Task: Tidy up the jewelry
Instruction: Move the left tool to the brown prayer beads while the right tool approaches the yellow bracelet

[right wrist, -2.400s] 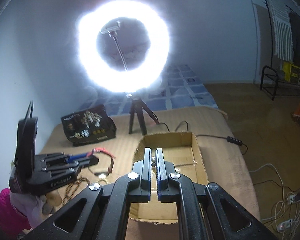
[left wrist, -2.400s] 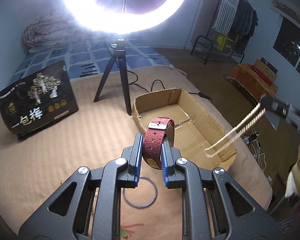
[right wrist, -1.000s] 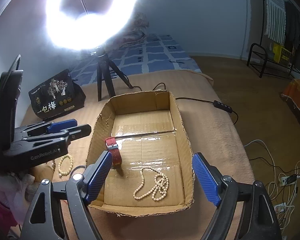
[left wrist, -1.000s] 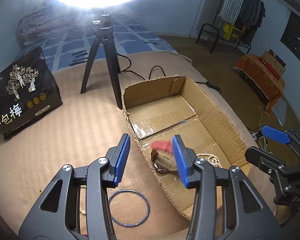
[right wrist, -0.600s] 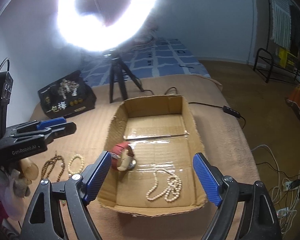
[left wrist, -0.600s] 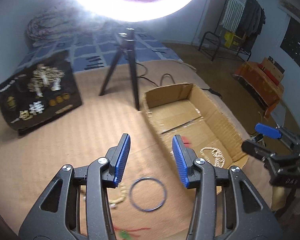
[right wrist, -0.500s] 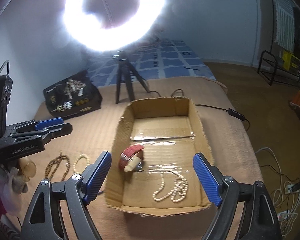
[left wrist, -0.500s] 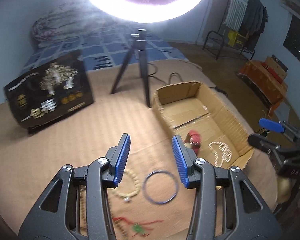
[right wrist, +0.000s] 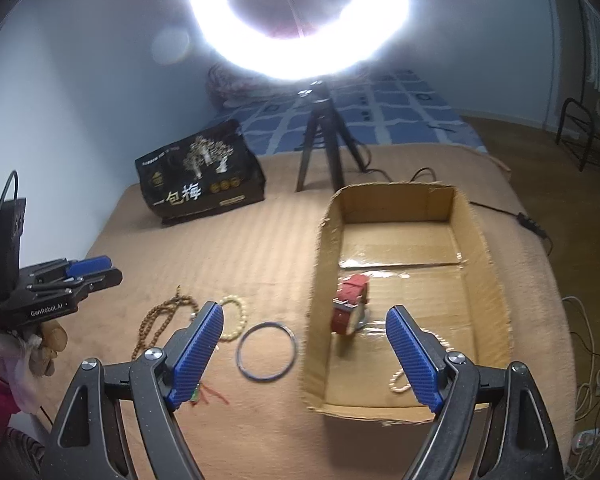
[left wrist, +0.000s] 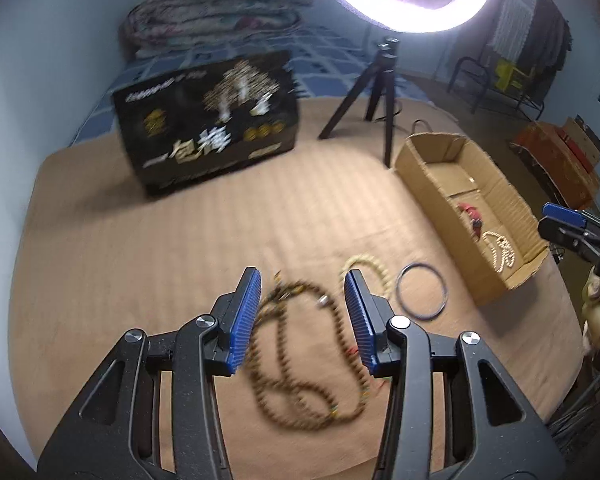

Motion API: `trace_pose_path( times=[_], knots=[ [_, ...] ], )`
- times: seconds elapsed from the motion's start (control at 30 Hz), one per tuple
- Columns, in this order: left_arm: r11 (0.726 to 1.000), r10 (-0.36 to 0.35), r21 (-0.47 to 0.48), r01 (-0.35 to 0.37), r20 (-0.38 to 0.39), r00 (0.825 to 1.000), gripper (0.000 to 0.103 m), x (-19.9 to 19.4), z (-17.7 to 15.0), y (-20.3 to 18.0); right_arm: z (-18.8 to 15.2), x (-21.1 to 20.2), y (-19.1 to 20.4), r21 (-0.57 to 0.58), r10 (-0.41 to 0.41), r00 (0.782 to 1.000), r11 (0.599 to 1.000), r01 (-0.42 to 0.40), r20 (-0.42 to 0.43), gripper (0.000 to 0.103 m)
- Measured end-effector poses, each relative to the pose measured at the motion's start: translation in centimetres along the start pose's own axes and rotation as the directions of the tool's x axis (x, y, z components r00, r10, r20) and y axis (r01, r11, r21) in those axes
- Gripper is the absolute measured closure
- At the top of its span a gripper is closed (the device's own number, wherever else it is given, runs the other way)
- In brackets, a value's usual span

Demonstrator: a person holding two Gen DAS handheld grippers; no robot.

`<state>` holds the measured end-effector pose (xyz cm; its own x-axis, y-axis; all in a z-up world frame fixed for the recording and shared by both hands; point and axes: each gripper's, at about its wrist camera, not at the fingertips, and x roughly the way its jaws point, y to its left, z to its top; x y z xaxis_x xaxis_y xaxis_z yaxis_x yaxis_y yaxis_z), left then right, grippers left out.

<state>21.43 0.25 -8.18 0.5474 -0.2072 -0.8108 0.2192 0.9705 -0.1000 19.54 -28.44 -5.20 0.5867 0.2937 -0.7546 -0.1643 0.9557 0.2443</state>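
Observation:
My left gripper [left wrist: 302,312] is open and empty above a long brown bead necklace [left wrist: 300,364] on the tan cloth. A cream bead bracelet [left wrist: 370,266] and a dark blue bangle [left wrist: 421,294] lie just right of it. The cardboard box [left wrist: 440,208] holds a red strap watch [left wrist: 473,216] and a pearl necklace [left wrist: 500,250]. My right gripper [right wrist: 304,354] is open and empty, held over the box's near left corner [right wrist: 316,320]. The watch [right wrist: 350,310], bangle [right wrist: 266,350], cream bracelet [right wrist: 234,316], brown beads [right wrist: 160,322] and left gripper [right wrist: 88,272] show in the right wrist view.
A black printed bag [left wrist: 208,120] stands at the back left. A ring light on a black tripod [left wrist: 380,80] stands behind the box. A red thread piece [right wrist: 210,394] lies near the cloth's front. Cables [right wrist: 516,216] run off to the right of the box.
My left gripper has swung left from the box to the brown bead necklace, still open. The watch now rests in the box. My right gripper has shifted left, staying open.

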Motion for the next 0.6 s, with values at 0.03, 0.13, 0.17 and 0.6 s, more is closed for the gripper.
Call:
trace_pose_path(
  times=[0.03,0.13,0.17,0.6],
  knots=[
    [1.0,0.001,-0.01,-0.001,-0.006,1.0,0.059,0.0,-0.4,0.5,0.0,0.3,0.3,0.003,0.009,1.0,1.0,-0.009,-0.006,0.018],
    [0.998,-0.012,-0.06,0.01,-0.04,0.999,0.059,0.4,-1.8,2.0,0.1,1.1,1.2,0.007,0.024,0.999,1.0,-0.024,-0.024,0.023],
    [0.997,-0.019,-0.073,0.015,-0.051,0.998,0.059,0.6,-2.1,2.3,0.1,1.3,1.4,0.007,0.028,0.999,1.0,-0.028,-0.029,0.024],
    [0.967,-0.135,-0.242,0.082,-0.21,0.968,0.059,4.5,-6.0,4.5,-0.2,7.8,6.4,-0.017,0.111,0.972,0.993,-0.117,-0.209,0.044]
  ],
)
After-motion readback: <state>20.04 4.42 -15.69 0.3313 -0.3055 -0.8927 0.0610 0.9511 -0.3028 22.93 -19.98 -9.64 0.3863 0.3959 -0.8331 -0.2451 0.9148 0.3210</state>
